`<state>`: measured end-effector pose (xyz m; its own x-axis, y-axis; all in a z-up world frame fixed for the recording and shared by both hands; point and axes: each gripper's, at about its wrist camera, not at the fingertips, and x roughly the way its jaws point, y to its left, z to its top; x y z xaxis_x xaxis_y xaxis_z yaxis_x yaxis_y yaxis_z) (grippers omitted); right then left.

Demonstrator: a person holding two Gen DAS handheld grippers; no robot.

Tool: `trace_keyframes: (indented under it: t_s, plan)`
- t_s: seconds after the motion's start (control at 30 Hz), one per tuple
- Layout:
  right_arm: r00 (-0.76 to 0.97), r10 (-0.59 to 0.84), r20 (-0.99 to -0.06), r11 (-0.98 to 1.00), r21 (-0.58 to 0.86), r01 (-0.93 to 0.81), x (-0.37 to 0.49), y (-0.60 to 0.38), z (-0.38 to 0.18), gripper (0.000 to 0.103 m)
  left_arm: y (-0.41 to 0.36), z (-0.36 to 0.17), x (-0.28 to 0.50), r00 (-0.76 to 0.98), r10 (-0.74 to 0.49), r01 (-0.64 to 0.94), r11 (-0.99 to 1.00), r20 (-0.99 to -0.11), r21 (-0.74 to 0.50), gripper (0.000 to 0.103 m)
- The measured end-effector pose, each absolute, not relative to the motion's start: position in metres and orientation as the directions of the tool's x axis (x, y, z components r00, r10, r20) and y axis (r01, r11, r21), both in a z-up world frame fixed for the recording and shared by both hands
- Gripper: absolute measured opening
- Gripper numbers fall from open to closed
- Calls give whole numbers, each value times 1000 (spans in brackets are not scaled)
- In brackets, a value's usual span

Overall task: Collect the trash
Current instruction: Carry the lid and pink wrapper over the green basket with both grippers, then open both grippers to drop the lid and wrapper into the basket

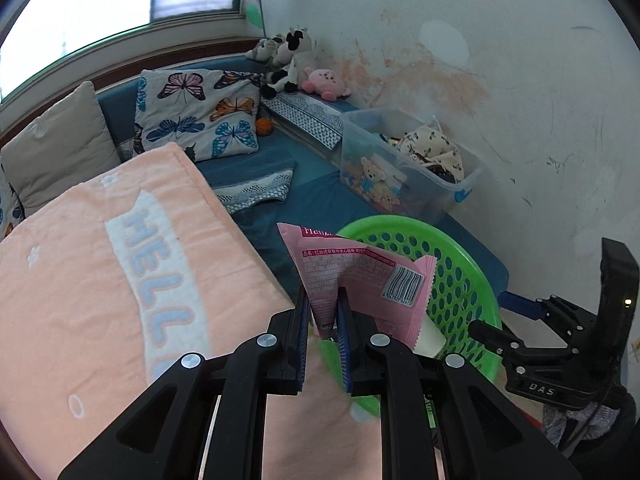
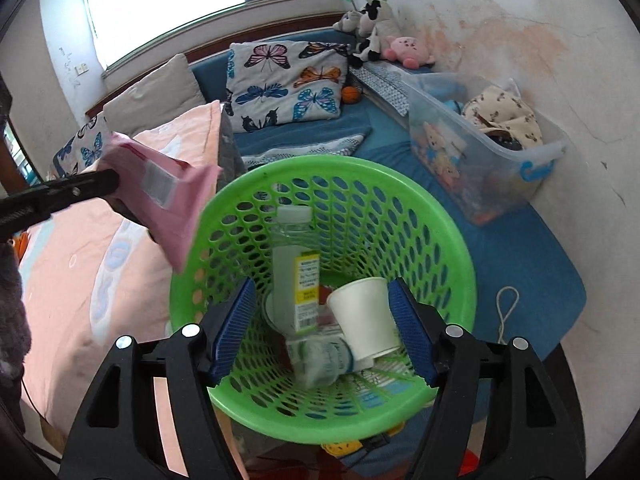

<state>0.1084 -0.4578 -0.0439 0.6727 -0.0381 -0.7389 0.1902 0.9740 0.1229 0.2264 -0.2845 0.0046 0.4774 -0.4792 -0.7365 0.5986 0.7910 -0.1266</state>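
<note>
A pink wrapper (image 1: pixel 352 276) is pinched between the pressed-together jaws of the left gripper (image 1: pixel 323 312) and is held beside the rim of the green basket (image 2: pixel 448 216). The right gripper (image 2: pixel 322 320) is held with its jaws spread above the basket; a white paper cup (image 2: pixel 366 316) lies between them, apparently untouched. A clear bottle (image 2: pixel 292 264) lies further inside.

Green basket (image 2: pixel 456 240) glossy perforated plastic; pink wrapper (image 1: pixel 360 280) crinkled film
</note>
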Motion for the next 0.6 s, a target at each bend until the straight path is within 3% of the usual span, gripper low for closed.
trace_keyframes:
  t_s: [0.27, 0.43, 0.47, 0.6]
  plan:
    - [679, -57, -732, 968, 126, 217, 87, -463, -39, 75, -308, -17, 213, 440, -481, 627, 769, -759, -124, 26]
    - [677, -51, -734, 967, 132, 217, 76, -456, -40, 76, -310, -20, 202, 434, -486, 640, 759, -759, -120, 46]
    - [676, -48, -736, 968, 132, 213, 74, -453, -40, 76, -309, -20, 200, 438, -485, 640, 759, -757, -116, 55]
    - [679, -49, -733, 974, 117, 196, 68, -439, -39, 78, -299, -16, 192, 460, -485, 635, 765, -744, -106, 69]
